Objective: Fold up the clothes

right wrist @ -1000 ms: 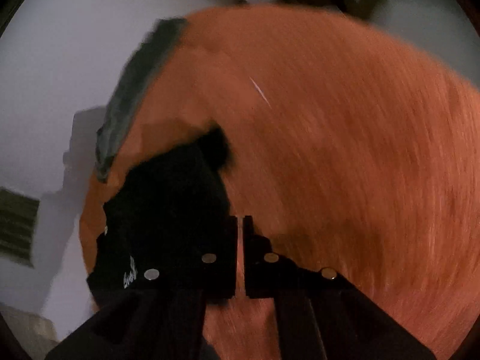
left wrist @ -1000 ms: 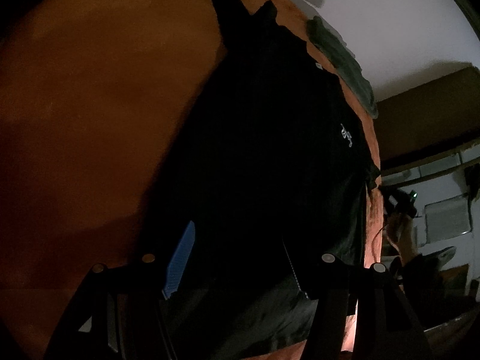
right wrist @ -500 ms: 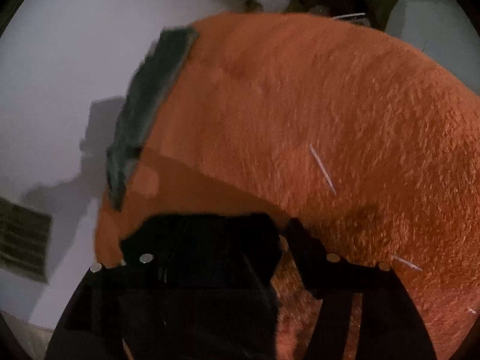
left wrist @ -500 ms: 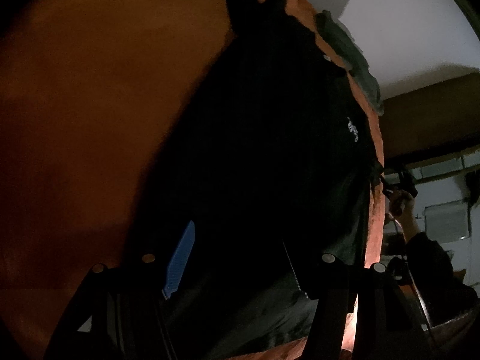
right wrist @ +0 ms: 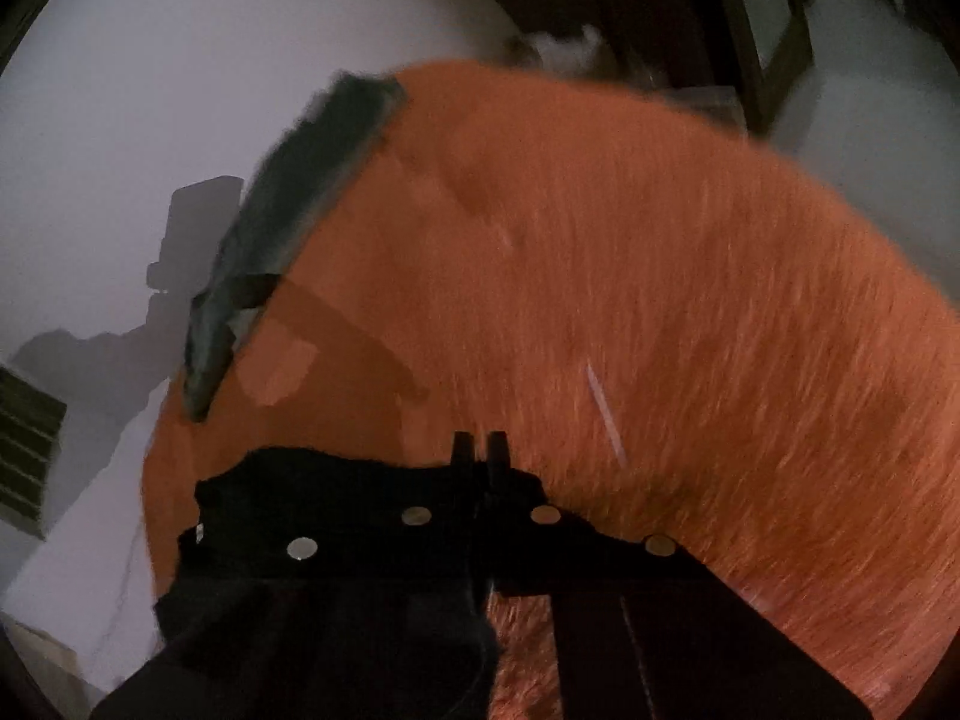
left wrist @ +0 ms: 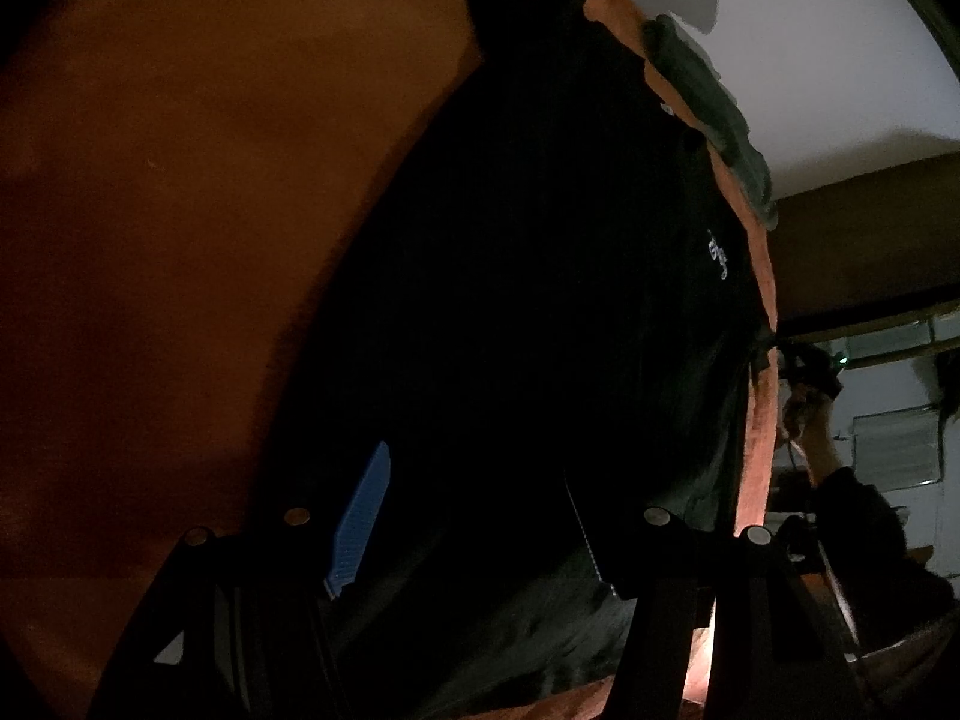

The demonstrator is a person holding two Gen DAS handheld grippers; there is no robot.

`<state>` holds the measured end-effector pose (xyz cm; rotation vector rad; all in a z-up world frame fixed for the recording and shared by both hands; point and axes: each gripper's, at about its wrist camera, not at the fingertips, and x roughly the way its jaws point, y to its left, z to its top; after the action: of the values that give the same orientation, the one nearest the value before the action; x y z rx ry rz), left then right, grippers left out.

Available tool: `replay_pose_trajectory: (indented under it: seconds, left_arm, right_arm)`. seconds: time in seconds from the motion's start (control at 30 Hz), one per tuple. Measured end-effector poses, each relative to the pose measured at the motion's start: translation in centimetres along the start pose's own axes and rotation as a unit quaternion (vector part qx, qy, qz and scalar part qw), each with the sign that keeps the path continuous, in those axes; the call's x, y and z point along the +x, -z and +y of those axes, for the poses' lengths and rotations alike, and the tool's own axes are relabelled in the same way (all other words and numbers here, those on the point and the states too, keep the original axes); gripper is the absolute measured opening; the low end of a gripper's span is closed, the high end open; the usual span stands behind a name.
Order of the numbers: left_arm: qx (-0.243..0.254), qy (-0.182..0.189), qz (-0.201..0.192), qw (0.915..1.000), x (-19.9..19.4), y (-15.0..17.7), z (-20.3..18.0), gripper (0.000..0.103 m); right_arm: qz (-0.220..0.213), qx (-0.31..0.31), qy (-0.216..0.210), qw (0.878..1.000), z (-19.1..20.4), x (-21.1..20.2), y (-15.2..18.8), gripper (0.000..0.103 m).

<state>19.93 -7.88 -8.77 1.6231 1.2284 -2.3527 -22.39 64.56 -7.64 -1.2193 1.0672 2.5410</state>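
Black garment spread on an orange blanket, one gripper wide apart, the other pinched together.

The left gripper stands with its jaws spread wide, the black garment lying between and ahead of them on the orange blanket; small white lettering shows ahead and to its right. The right gripper has its jaws drawn nearly together at the garment's edge; whether cloth is caught between them cannot be told. A dark green cloth lies ahead to its left, along the blanket's edge beside the pale wall.
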Motion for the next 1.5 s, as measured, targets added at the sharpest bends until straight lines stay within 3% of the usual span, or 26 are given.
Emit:
replay_pose_trajectory:
  seconds: [0.13,0.23,0.27,0.3,0.33,0.37,0.43,0.53,0.67,0.73,0.77,0.83,0.93,1.03,1.1,1.27,1.43,1.5]
  left_arm:
    - [0.000,0.003,0.002,1.0000,0.0,0.1,0.1,0.062]
    - [-0.005,0.007,0.002,1.0000,0.0,0.0,0.2,0.062]
    - [-0.006,0.008,0.003,0.9999,0.0,0.0,0.1,0.062]
    - [-0.005,0.010,0.003,0.9999,0.1,0.0,0.0,0.062]
    - [-0.005,0.010,0.004,0.9999,0.1,0.0,0.0,0.062]
    - [-0.004,0.009,0.004,0.9999,0.2,0.0,-0.1,0.062]
    - [-0.006,0.011,0.006,0.9999,0.3,0.1,-0.2,0.062]
    - [-0.007,0.014,-0.003,0.9999,0.0,0.3,-0.3,0.062]
    - [-0.004,0.017,-0.007,0.9998,-0.3,0.3,-0.4,0.062]
    - [-0.005,0.012,-0.033,0.9994,-1.2,0.4,-0.3,0.062]
    - [-0.006,0.010,-0.050,0.9987,-1.8,0.5,-0.2,0.062]
    - [-0.008,0.012,-0.071,0.9974,-2.6,0.4,-0.2,0.062]
    - [-0.002,-0.004,-0.081,0.9967,-3.3,0.0,-0.4,0.062]
    - [0.037,-0.050,-0.081,0.9948,-3.4,-0.3,-1.2,0.062]
    - [0.067,-0.070,-0.080,0.9920,-3.5,-0.5,-1.9,0.062]
    - [0.107,-0.059,-0.070,0.9900,-3.7,-1.0,-3.4,0.062]
    - [0.083,-0.031,-0.053,0.9946,-3.2,-1.2,-3.5,0.062]
    - [0.073,-0.023,-0.049,0.9959,-3.2,-1.1,-3.3,0.062]
  right_arm:
    - [0.018,0.009,0.036,0.999,-1.1,0.1,-0.4,0.001]
    - [0.042,0.042,-0.011,0.998,-2.0,0.3,-0.1,0.005]
    - [0.049,0.054,-0.029,0.997,-2.3,0.3,0.0,0.011]
    - [0.059,0.076,-0.054,0.994,-2.8,0.5,0.3,0.028]
    - [0.061,0.091,-0.074,0.991,-3.0,0.4,0.7,0.057]
    - [0.060,0.101,-0.092,0.989,-3.1,0.3,1.1,0.066]
    - [0.057,0.110,-0.114,0.986,-3.0,-0.1,1.8,0.074]
    - [0.064,0.068,-0.098,0.991,-1.9,0.2,3.2,0.075]
    - [0.075,0.022,-0.097,0.992,-0.5,0.7,4.1,0.072]
    - [0.079,0.000,-0.088,0.993,0.0,1.0,4.8,0.045]
    - [0.081,-0.010,-0.082,0.993,0.2,1.1,5.2,0.039]
    - [0.086,-0.032,-0.071,0.993,0.7,1.4,5.9,0.015]
    - [0.076,-0.035,-0.068,0.994,0.8,1.1,6.4,0.007]
    - [0.066,-0.035,-0.078,0.994,1.6,0.3,6.0,0.004]
    - [0.072,-0.064,-0.086,0.992,4.3,0.0,6.2,0.003]
    - [0.090,-0.146,-0.104,0.980,11.9,-0.8,6.9,0.003]
    - [0.108,-0.226,-0.122,0.960,19.4,-1.5,7.6,0.003]
    - [0.105,-0.243,-0.116,0.957,20.7,-1.9,8.5,0.003]
